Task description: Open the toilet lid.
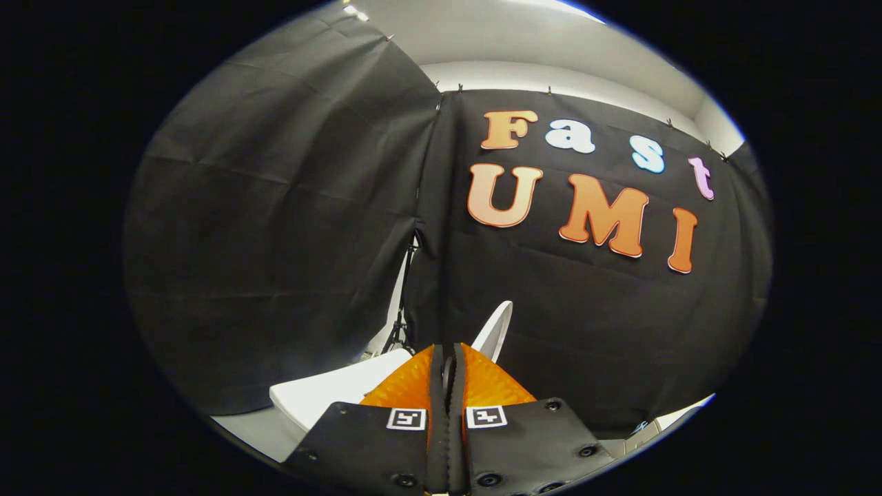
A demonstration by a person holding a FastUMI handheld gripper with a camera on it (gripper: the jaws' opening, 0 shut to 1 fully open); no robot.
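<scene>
Crumpled black cloth wall [275, 241] hangs across the far side, pinned along its top by small clips [550, 89]. Above it runs a plain white ceiling [496, 34]. A thin black tripod stand [402, 320] stands in the gap between the cloth panels.

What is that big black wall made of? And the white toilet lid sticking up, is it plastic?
The black wall looks like matte cloth: it shows creases and folds and hangs from small clips along its top. The white toilet lid, raised just beyond the gripper, looks like smooth, slightly glossy hard plastic, though ceramic can't be ruled out. The gripper's jaws are closed together on nothing.
</scene>
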